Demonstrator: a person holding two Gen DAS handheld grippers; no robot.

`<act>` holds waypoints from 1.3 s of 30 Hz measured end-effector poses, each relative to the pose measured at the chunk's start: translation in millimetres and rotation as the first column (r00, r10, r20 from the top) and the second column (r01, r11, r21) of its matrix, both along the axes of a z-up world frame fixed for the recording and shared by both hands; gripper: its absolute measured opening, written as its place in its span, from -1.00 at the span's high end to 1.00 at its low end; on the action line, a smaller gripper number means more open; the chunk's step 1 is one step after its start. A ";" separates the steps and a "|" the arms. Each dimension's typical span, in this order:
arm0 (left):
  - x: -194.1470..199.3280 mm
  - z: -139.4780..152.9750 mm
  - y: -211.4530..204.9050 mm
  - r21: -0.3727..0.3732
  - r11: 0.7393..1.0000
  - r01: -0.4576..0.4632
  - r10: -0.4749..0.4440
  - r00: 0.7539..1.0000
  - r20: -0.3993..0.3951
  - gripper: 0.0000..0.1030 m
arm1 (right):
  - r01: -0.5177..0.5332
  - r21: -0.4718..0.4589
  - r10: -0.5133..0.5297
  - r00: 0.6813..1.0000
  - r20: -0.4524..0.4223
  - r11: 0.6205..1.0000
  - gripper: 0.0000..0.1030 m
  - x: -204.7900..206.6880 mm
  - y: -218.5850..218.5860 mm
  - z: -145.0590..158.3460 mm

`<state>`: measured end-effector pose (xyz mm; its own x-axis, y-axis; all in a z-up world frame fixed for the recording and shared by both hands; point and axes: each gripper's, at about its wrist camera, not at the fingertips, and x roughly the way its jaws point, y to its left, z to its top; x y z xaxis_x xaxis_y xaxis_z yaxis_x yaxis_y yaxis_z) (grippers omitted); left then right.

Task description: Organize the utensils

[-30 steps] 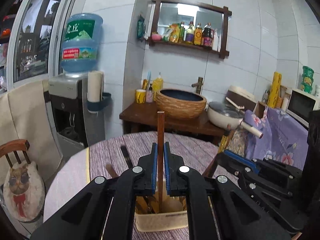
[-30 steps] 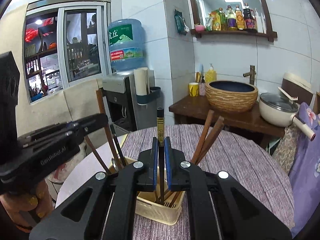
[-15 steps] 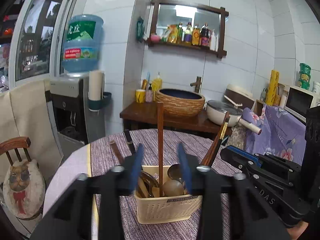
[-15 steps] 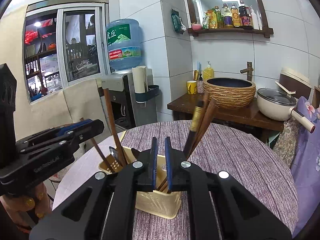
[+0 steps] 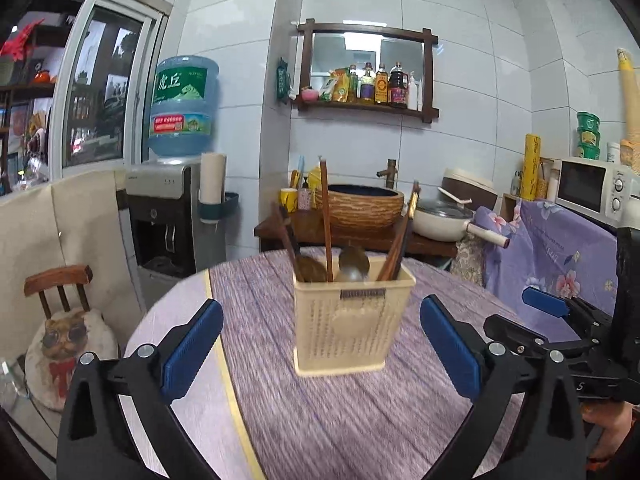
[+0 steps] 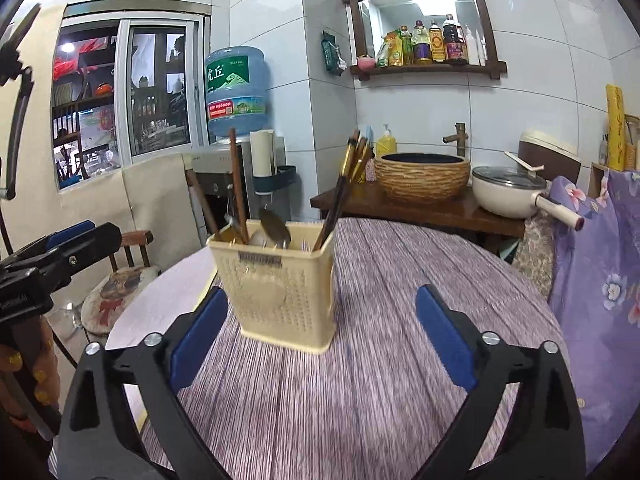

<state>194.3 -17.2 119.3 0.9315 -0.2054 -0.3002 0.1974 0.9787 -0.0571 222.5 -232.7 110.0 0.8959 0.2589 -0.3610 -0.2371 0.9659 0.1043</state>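
Both cameras sit low over the worktop (image 5: 280, 420), each looking forward between its own fingers toward the tiled back wall. The left view faces the basket (image 5: 352, 320) straight on; the right view, set further right, sees it (image 6: 280, 288) nearby, left of centre. Both share basket, worktop, and sink (image 6: 422, 176).

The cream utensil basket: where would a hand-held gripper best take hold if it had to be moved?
Probably across the upper side walls of the cream utensil basket, coming level from the front. Its flat, upright walls suit the pads; chopsticks and spoons sticking out block a top approach.
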 end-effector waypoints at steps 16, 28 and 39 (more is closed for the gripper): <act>-136.7 -80.8 22.9 -0.009 0.993 -0.114 0.113 0.992 -0.052 -0.90 | -0.084 -0.075 0.091 0.992 0.085 0.994 -0.89 -154.7 36.0 -57.4; -161.0 -78.6 14.5 -0.038 0.997 -0.063 0.062 0.998 -0.003 -0.90 | -0.059 -0.116 0.075 0.988 0.136 0.991 -0.89 -193.0 34.6 -50.4; -164.6 -79.3 14.2 -0.041 0.996 -0.075 0.075 0.997 -0.002 -0.90 | -0.035 -0.078 0.045 0.991 0.127 0.996 -0.89 -190.6 23.9 -50.6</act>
